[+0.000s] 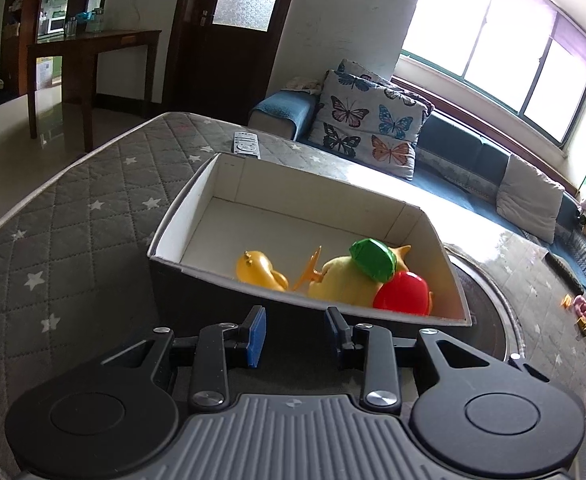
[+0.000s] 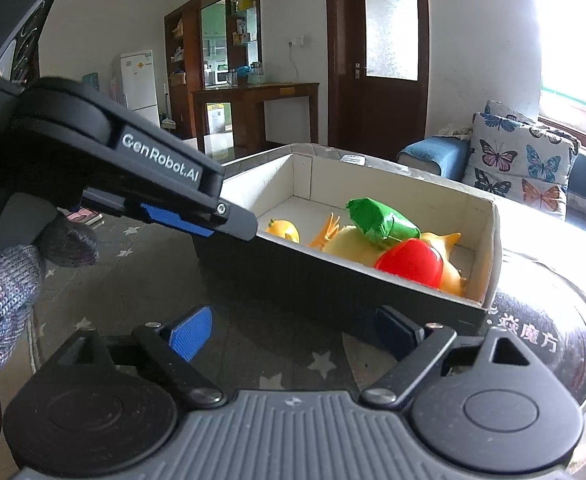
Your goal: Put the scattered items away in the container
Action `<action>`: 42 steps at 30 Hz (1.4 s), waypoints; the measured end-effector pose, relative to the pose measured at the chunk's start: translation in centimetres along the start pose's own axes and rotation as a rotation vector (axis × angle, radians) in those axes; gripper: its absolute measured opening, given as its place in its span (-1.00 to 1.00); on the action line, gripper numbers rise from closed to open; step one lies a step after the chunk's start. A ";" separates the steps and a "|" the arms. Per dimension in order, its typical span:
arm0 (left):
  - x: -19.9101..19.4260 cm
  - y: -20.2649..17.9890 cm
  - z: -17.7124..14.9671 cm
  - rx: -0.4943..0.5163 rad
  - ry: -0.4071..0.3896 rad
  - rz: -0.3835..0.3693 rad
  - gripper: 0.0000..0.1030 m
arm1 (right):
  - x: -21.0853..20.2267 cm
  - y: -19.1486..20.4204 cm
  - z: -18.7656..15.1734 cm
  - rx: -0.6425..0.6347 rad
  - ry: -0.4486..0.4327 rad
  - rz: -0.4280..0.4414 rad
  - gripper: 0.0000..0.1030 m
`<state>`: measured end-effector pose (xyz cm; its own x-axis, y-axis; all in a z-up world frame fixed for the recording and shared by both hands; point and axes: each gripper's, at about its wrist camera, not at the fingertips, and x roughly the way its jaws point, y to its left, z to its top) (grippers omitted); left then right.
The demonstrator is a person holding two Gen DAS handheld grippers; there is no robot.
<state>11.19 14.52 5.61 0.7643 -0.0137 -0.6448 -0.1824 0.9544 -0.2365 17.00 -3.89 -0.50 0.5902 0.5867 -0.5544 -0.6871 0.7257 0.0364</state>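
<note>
A dark cardboard box (image 1: 197,196) with a white inside stands on the grey quilted star cover (image 1: 73,220). Inside it lie a green wrapped toy (image 1: 373,260), a red toy (image 1: 403,298), a pale yellow fruit (image 1: 345,284) and a small orange-yellow toy (image 1: 257,270). My left gripper (image 1: 297,332) hovers just before the box's near wall, open, with nothing between its blue pads. In the right wrist view the same box (image 2: 333,280) lies ahead. My right gripper (image 2: 293,332) stands wide open and empty. The left gripper's finger (image 2: 229,220), held by a gloved hand (image 2: 9,280), reaches over the box's left corner.
A white remote control (image 1: 247,144) lies beyond the box. A round dark glossy plate (image 1: 489,320) sits by the box's right end. Behind is a blue sofa with a butterfly cushion (image 1: 369,120). Small toys (image 1: 581,308) lie at the far right.
</note>
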 end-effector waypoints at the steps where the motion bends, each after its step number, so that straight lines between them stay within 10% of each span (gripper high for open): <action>1: -0.2 0.0 -0.2 0.002 -0.001 0.005 -0.32 | -0.1 0.1 -0.1 0.000 0.000 -0.002 0.79; 42: -3.8 -1.9 -6.5 0.044 0.008 0.102 -0.32 | -4.1 1.0 -3.4 0.089 0.005 -0.143 1.00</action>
<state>4.63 10.83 3.77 0.7381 0.0815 -0.6698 -0.2310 0.9632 -0.1373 12.44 -6.84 -1.04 0.6770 0.4739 -0.5631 -0.5560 0.8306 0.0305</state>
